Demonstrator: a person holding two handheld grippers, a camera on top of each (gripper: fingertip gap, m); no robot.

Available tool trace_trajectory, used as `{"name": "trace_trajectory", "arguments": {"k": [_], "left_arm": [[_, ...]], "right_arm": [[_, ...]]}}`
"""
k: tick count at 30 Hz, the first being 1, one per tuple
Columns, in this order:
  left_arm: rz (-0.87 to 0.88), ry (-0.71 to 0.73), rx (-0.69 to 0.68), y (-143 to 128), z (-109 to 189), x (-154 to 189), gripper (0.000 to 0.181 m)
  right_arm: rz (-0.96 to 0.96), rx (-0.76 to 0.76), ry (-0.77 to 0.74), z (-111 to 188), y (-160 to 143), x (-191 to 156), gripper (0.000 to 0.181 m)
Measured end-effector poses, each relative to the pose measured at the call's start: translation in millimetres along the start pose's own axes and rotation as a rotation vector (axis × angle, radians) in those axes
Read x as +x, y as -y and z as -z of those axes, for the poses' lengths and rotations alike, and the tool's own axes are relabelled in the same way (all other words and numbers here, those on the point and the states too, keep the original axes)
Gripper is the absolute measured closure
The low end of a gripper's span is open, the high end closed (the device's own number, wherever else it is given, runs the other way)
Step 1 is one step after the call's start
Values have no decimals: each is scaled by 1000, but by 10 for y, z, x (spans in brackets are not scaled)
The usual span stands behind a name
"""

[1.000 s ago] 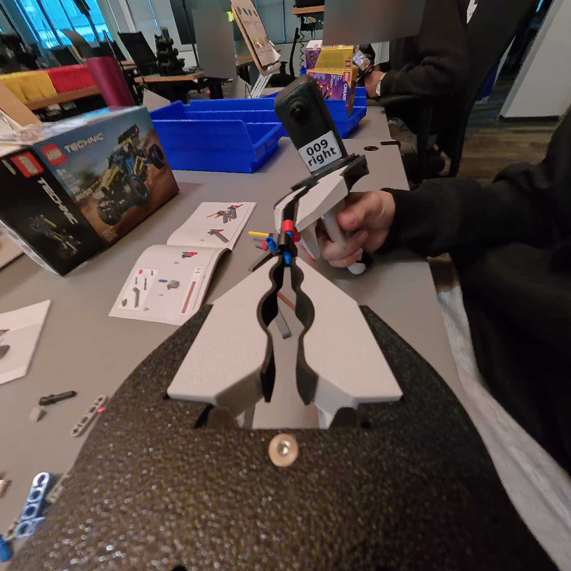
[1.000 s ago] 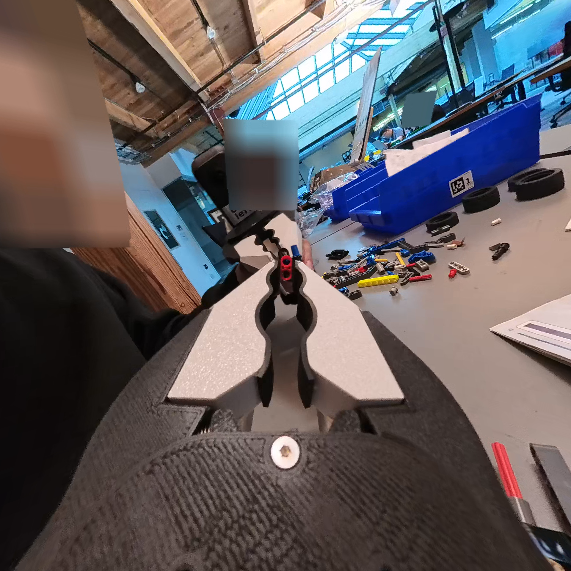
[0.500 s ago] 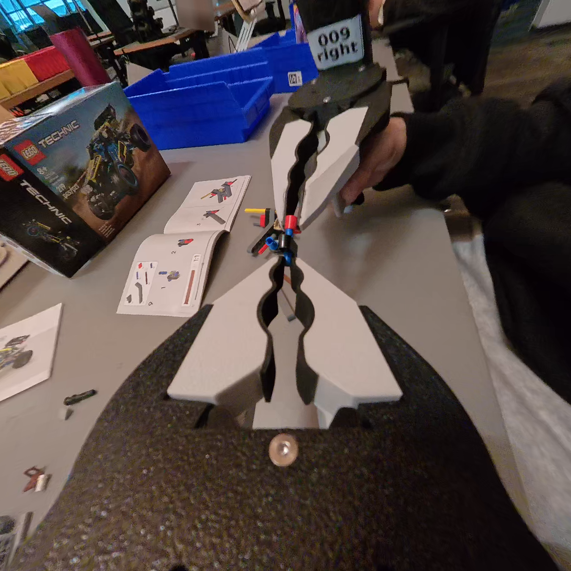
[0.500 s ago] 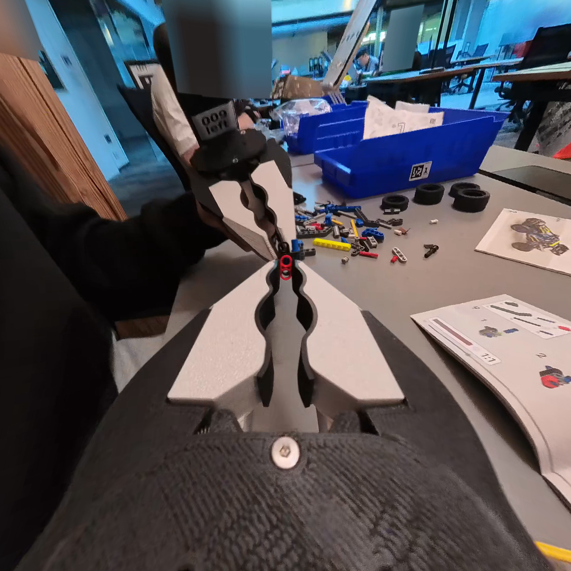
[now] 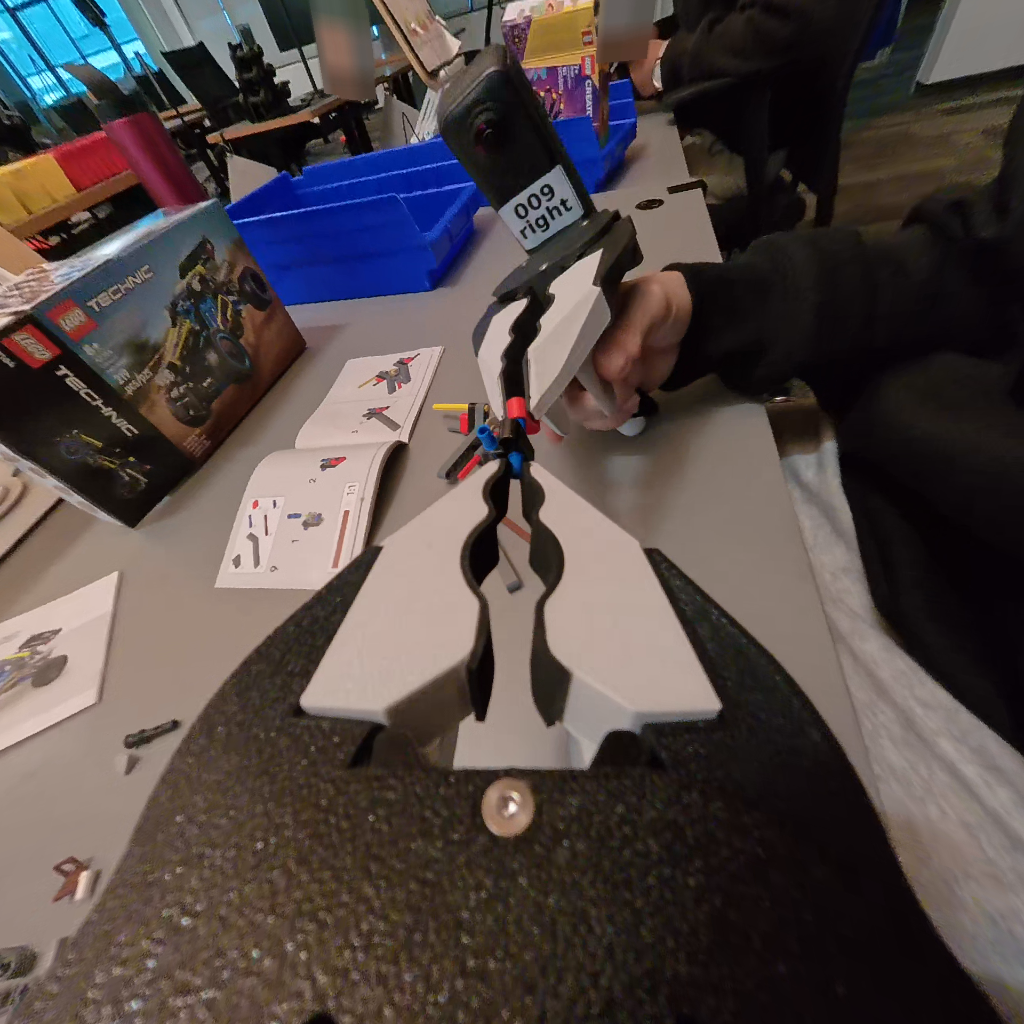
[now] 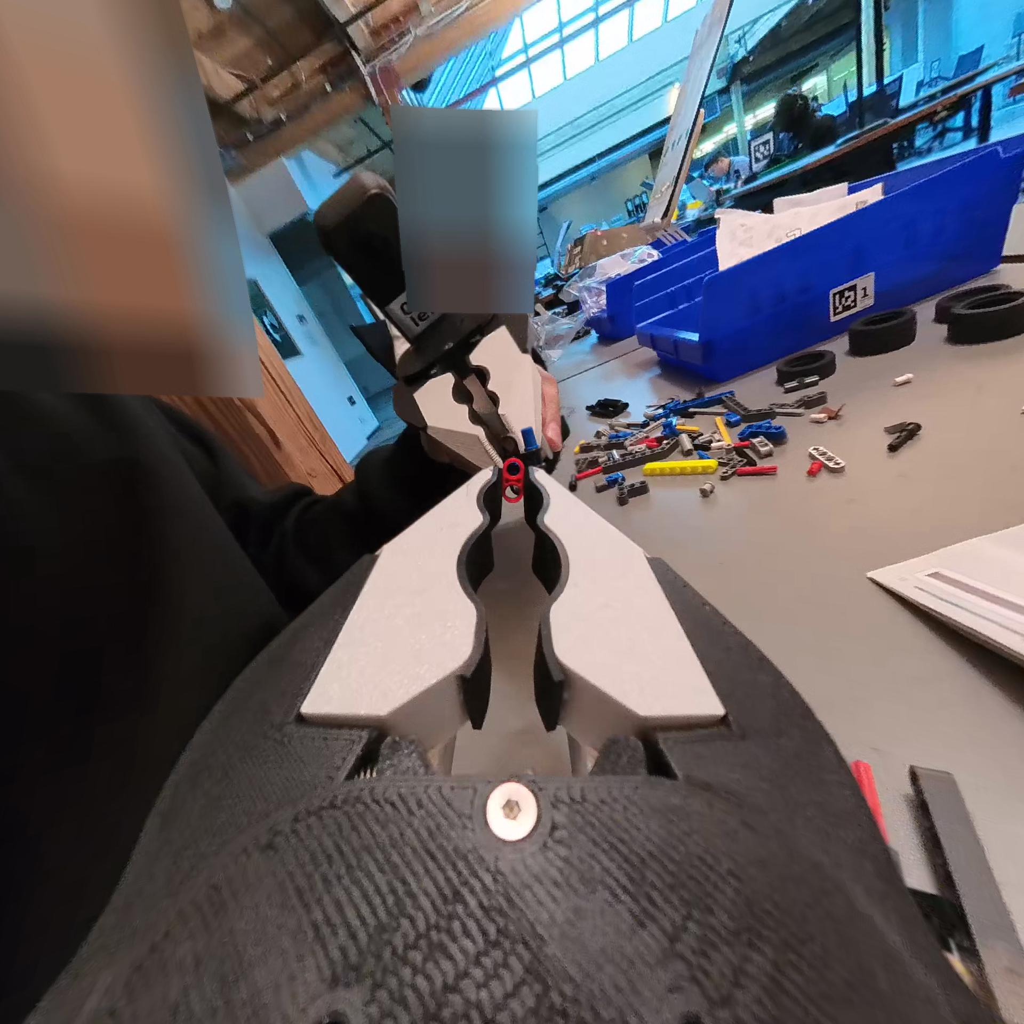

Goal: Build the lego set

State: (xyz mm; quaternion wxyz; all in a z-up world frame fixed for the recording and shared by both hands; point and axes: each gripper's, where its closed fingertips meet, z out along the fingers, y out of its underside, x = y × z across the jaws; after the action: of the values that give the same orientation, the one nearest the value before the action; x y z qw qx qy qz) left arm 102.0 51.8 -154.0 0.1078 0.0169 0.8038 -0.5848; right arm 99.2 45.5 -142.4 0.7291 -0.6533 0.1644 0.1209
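My left gripper (image 5: 511, 468) is shut on a small black piece with blue pins (image 5: 501, 440), held above the grey table. My right gripper (image 5: 518, 415) comes down from above, tip to tip with it, and is shut on a red two-hole connector (image 5: 516, 406). In the right wrist view, the right gripper (image 6: 514, 474) holds the red connector (image 6: 513, 480) upright, with a blue pin showing in its top hole. The left gripper (image 6: 512, 443) stands just behind it with a blue pin (image 6: 529, 438) sticking up. The two pieces touch.
A set box (image 5: 138, 360), an open instruction booklet (image 5: 332, 471) and blue bins (image 5: 354, 238) lie to the left. A yellow axle (image 5: 449, 407) and a grey beam (image 5: 510, 573) lie under the grippers. Loose pieces (image 6: 692, 449) and tyres (image 6: 881, 332) lie beyond. Left and right tips are no more than a few centimetres apart.
Half a second ago both grippers were tilted more level, with the right one steep above. Both have swung back to about the pose of a second ago. The tips stayed together.
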Motion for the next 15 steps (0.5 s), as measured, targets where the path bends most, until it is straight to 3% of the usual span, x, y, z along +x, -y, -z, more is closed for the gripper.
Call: {"name": "trace_trajectory", "arguments": {"k": [7, 15], "left_arm": [[195, -81, 48, 59, 24, 26, 179], [257, -106, 75, 24, 13, 19, 179]], "right_arm": [[13, 30, -1, -7, 29, -5, 175], [117, -11, -54, -6, -10, 21, 175]]}}
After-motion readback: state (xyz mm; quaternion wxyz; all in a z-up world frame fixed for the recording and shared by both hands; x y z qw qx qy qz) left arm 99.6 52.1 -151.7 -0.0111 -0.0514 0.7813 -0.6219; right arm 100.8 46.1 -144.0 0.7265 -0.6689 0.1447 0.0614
